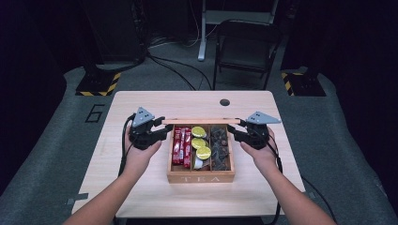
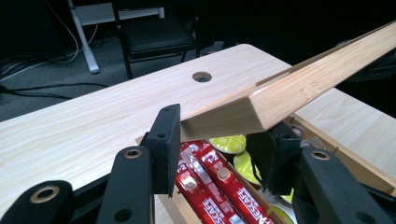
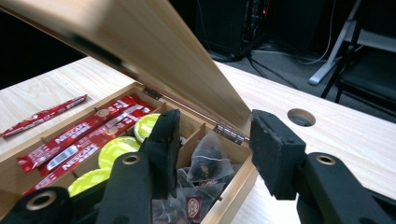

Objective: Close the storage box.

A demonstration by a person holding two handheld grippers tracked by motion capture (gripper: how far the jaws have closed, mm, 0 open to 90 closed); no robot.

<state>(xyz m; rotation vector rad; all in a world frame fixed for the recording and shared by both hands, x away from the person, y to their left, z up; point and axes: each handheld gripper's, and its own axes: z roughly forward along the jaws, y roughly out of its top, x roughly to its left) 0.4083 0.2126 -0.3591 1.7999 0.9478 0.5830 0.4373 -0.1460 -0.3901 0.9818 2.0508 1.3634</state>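
Left gripper on the lid corner

The left gripper [image 2: 219,149] has its black jaws either side of the wooden lid [image 2: 299,88], which slants up to the upper right. Red Nescafe sticks [image 2: 219,186] and yellow-green pods [image 2: 233,151] sit lower centre, table hole [image 2: 201,76] upper middle.

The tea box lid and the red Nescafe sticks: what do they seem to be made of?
The tea box lid looks like light, smooth-sanded wood: straight grain lines run along its edge, with no obvious gloss. The red Nescafe sticks seem to be glossy printed foil or plastic film, judging by their shiny highlights and crimped ends.
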